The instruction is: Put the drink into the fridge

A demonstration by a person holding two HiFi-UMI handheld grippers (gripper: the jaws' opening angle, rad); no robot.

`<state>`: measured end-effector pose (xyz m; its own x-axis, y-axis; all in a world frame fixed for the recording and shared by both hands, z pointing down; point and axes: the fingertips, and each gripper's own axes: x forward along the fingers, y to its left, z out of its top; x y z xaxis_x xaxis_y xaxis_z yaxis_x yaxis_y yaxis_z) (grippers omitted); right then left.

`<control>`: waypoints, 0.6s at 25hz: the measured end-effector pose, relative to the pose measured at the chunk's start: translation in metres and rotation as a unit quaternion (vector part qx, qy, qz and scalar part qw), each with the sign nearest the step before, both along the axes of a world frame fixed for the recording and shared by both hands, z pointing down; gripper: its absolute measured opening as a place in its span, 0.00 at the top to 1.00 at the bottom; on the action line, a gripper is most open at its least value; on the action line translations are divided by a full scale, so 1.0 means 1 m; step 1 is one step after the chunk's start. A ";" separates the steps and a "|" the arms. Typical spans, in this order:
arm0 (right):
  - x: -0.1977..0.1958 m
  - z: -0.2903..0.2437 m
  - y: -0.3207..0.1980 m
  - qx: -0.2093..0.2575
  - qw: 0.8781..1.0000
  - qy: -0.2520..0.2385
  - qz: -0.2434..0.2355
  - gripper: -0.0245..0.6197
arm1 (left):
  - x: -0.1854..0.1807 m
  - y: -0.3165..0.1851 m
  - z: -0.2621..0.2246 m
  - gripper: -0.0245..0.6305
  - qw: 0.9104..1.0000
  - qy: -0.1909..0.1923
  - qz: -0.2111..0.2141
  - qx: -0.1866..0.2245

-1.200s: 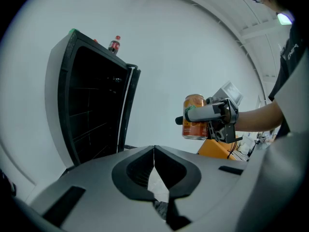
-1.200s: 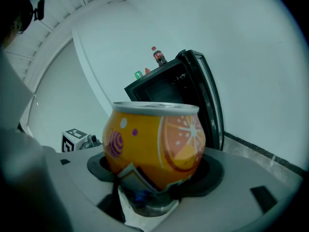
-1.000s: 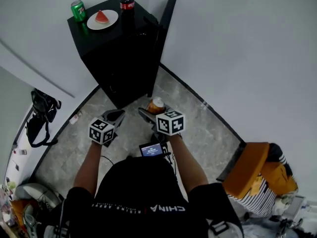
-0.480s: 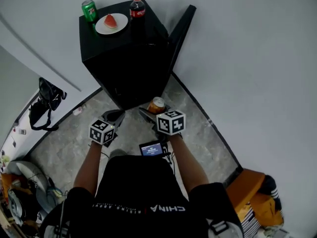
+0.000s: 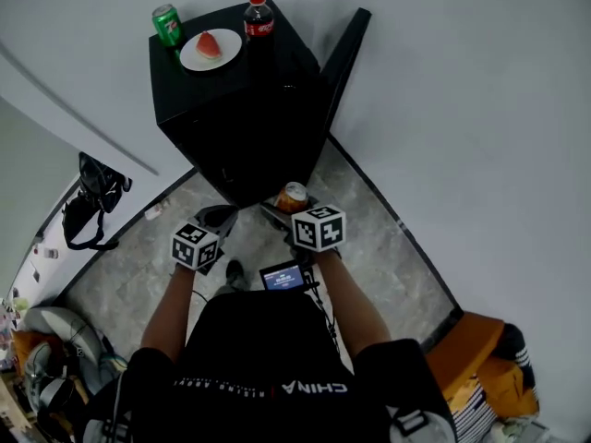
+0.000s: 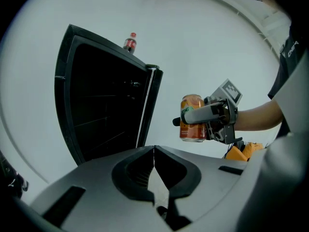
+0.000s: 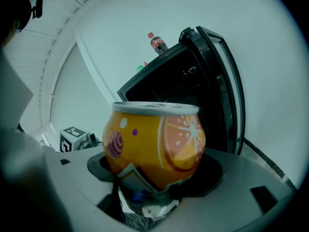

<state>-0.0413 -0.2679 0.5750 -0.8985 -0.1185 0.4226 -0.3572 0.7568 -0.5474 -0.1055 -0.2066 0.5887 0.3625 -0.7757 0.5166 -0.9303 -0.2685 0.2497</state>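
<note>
An orange soda can (image 5: 293, 196) stands upright in my right gripper (image 5: 284, 209), which is shut on it just in front of the black fridge (image 5: 231, 109). The fridge door (image 5: 345, 46) stands open to the right, and the inside (image 6: 104, 110) is dark. In the right gripper view the orange can (image 7: 157, 146) fills the middle, with the open fridge (image 7: 183, 93) beyond it. My left gripper (image 6: 154, 151) is shut on nothing, its jaws touching, low and to the left of the can (image 6: 193, 118).
On the fridge top stand a green can (image 5: 167, 24), a plate (image 5: 196, 58) with a watermelon slice and a cola bottle (image 5: 259, 17). A black bag (image 5: 92, 206) lies by the left wall. An orange heap (image 5: 476, 344) sits at the lower right on the marble floor (image 5: 388, 257).
The head view has shifted, so the fridge now sits nearer and further right in the picture. Both grippers have edged towards it. The can stays gripped in the right gripper.
</note>
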 end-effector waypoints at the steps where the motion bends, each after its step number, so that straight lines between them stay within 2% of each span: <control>1: -0.003 -0.001 0.000 -0.001 1.000 -0.001 0.004 0.42 | -0.003 -0.002 -0.002 0.94 1.000 0.000 0.005 0.003; 9: -0.022 -0.008 0.002 0.009 0.999 0.003 0.042 0.42 | -0.029 -0.004 -0.008 0.94 1.000 0.004 0.027 0.012; 15: -0.026 -0.012 0.005 0.036 0.998 0.019 0.054 0.42 | -0.038 -0.010 -0.017 0.94 0.999 0.033 0.020 0.029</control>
<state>-0.0670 -0.2629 0.5632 -0.8629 -0.2448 0.4422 -0.4576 0.7497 -0.4780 -0.1432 -0.2170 0.5719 0.4250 -0.7885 0.4446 -0.9009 -0.3206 0.2926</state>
